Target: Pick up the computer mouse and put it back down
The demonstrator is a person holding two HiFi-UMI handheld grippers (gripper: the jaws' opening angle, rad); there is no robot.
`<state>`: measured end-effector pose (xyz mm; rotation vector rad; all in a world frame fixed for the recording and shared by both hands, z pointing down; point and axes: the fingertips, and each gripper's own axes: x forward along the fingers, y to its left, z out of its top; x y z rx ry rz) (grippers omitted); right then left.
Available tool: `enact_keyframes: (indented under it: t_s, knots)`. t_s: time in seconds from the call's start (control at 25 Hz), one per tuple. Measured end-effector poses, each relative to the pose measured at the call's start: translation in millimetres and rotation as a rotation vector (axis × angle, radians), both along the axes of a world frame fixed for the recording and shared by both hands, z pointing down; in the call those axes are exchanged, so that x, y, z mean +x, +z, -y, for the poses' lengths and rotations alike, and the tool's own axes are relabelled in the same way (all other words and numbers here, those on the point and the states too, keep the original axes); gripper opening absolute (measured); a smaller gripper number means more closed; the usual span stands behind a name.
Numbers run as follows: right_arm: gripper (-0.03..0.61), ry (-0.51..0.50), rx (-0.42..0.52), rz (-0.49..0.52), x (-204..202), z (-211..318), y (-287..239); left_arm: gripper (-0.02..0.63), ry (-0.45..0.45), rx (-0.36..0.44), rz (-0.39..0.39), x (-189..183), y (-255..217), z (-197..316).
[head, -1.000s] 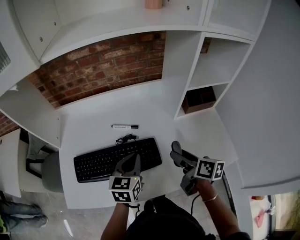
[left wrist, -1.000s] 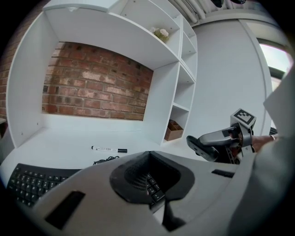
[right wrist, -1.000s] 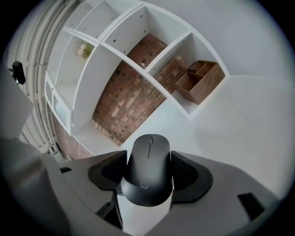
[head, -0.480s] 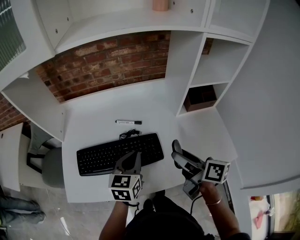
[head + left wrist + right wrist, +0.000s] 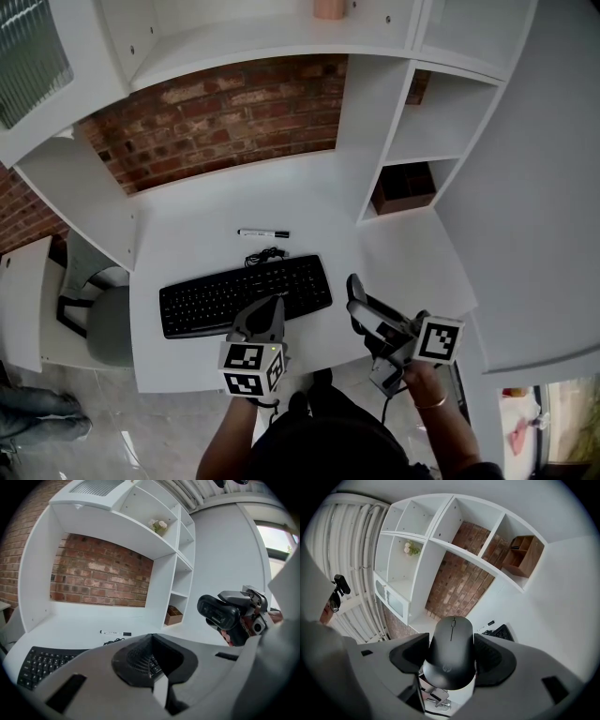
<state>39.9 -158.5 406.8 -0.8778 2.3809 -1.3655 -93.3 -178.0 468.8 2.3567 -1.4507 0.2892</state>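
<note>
The right hand-held gripper [image 5: 452, 657] is clenched on the black computer mouse [image 5: 451, 641], its 2 jaws pressing the mouse's 2 long sides. The mouse's rounded rear, with a small logo, faces the camera, and its scroll wheel end points away, toward the shelves. In the head view this hand-held gripper hangs over the front right part of the white bench [image 5: 187, 239], to the right of the black keyboard [image 5: 246, 294]. The left gripper view shows the mouse held up in the air, clear of the bench top.

The left hand-held gripper [image 5: 152, 640] is closed with nothing in it: its 2 jaws meet along a seam, and only keyboard keys show through the dark recess between the pads. It hovers above the keyboard's front edge, near the middle.

Behind the keyboard lies a small coiled black cable [image 5: 264, 255], and just beyond that a marker pen [image 5: 263, 233] with a white barrel and a black cap. A brick wall [image 5: 216, 117] backs the bench. A brown wooden box [image 5: 406, 190] sits in the lowest shelf compartment at the right. A grey chair [image 5: 103, 323] stands at the bench's left.
</note>
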Motion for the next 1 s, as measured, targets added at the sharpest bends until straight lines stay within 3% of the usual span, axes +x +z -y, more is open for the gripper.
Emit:
enact_keyframes:
  t_s: [0.32, 0.76, 1.0]
  knots:
    - [0.288, -0.017, 0.029, 0.005, 0, -9, -9, 0.009, 0.000, 0.008, 0.004, 1, -5, -6]
    - [0.288, 0.062, 0.039, -0.369, 31, 21, 38, 0.009, 0.000, -0.005, 0.006, 14, 2, 4]
    - [0.288, 0.060, 0.010, -0.454, 39, 41, 64, 0.009, -0.003, -0.011, 0.007, 22, 5, 18]
